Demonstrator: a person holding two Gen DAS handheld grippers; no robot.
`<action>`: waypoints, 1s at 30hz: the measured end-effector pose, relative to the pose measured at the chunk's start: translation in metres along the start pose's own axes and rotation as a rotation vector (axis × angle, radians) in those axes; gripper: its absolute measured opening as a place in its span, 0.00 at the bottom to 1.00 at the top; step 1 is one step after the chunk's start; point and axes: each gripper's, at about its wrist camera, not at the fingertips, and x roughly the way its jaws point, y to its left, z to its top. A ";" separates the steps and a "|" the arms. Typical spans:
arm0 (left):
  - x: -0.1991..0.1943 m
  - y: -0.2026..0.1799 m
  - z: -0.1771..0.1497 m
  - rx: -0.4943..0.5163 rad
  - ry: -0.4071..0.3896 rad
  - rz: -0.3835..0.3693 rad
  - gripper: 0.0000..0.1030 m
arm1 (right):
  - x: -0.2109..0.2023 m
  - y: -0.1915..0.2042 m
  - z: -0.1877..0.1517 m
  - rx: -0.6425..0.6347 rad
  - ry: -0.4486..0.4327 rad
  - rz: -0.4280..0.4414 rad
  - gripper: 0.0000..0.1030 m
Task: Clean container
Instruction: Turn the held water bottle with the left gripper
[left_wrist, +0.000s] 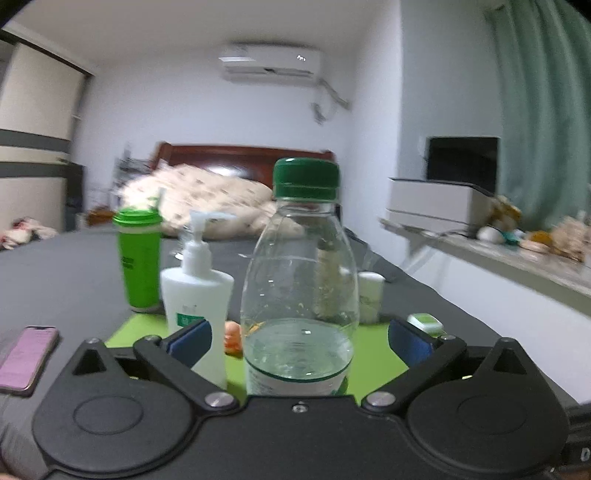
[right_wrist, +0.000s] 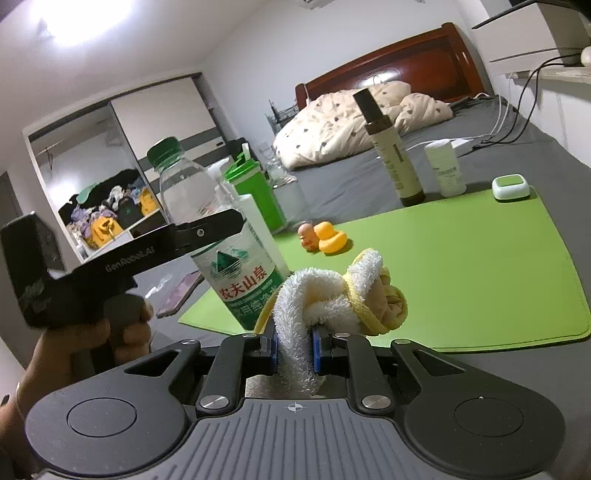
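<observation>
Left wrist view: the water bottle (left_wrist: 299, 280) stands upright between the wide-spread, untouching fingers of the left hand-held gripper (left_wrist: 299, 338).

Between my left fingers stands a clear bottle (left_wrist: 299, 291) with a dark green cap (left_wrist: 306, 178) and a white label banded green, red characters across it. My left pads (left_wrist: 190, 341) are blue on black arms. Beyond them: a white pump bottle (left_wrist: 197, 291), a bright green cup (left_wrist: 139, 258), an orange toy (left_wrist: 233, 341). My right pads pinch a white fluffy cloth (right_wrist: 317, 299) edged in yellow. Ahead of it lies a lime green mat (right_wrist: 461, 266) on grey sheet (right_wrist: 351, 184), with a yellow duck (right_wrist: 330, 237) and a cream quilt (right_wrist: 354, 118) spotted dark.
</observation>
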 end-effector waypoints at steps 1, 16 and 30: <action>0.000 -0.006 -0.001 -0.011 -0.010 0.042 1.00 | -0.002 0.000 0.000 0.001 -0.003 0.000 0.15; 0.020 -0.051 -0.013 -0.080 -0.020 0.368 0.84 | -0.024 -0.010 0.008 0.010 -0.033 0.010 0.15; 0.014 -0.044 -0.014 -0.072 -0.037 0.328 0.60 | -0.044 -0.017 0.016 0.016 -0.061 0.012 0.15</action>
